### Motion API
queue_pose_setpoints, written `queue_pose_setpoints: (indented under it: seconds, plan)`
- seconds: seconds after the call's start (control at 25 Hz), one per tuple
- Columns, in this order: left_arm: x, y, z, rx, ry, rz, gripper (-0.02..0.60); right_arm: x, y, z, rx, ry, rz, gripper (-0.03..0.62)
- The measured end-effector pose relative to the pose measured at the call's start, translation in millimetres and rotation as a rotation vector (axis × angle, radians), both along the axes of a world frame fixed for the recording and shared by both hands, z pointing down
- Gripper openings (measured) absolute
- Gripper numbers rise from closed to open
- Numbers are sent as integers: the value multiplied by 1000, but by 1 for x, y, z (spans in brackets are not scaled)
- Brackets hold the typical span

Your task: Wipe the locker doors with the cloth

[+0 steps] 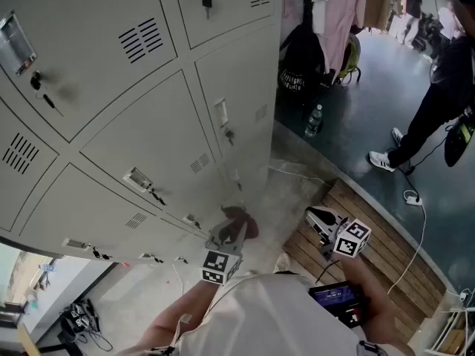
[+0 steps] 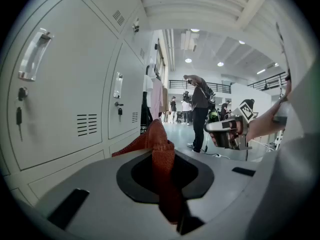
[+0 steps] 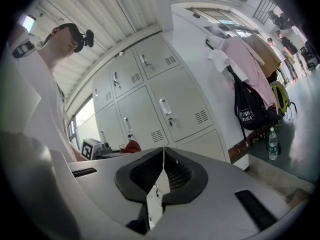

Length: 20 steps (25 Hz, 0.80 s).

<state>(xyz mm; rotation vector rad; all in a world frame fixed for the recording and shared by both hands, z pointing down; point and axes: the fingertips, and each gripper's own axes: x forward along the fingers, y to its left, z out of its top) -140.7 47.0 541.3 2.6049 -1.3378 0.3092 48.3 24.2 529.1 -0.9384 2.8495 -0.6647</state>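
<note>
A rust-red cloth (image 1: 243,221) is bunched between the jaws of my left gripper (image 1: 234,233), which is shut on it low down, close in front of the grey locker doors (image 1: 159,143). In the left gripper view the cloth (image 2: 161,149) stands up between the jaws, with the locker doors (image 2: 70,89) just to the left. My right gripper (image 1: 313,215) is held to the right, away from the lockers. Its jaws meet in a thin line with nothing between them (image 3: 163,150). From the right gripper view the lockers (image 3: 165,101) stand ahead.
Keys hang in several locker locks (image 1: 206,1). Clothes (image 1: 326,6), a black bag (image 1: 303,54) and a bottle (image 1: 313,122) are past the lockers' end. A person (image 1: 438,102) stands at the right on the dark floor. Cables (image 1: 413,199) cross wooden boards (image 1: 386,254) underfoot.
</note>
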Motion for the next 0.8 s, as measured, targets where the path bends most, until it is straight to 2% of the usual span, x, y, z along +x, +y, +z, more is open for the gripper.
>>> queue_pose_setpoints:
  seconds: [0.16, 0.32, 0.52, 0.8]
  plan:
    - [33, -48, -7, 26, -15, -15, 38, 33, -44, -10, 36, -5, -1, 17]
    - [48, -80, -10, 16, 16, -85, 38, 54, -73, -13, 46, -15, -37, 17]
    - [45, -105, -12, 10, 2, -209, 38, 69, -99, -14, 47, -14, -88, 17]
    - [28, -127, -15, 15, -29, -320, 38, 73, -118, -10, -3, -20, -130, 17]
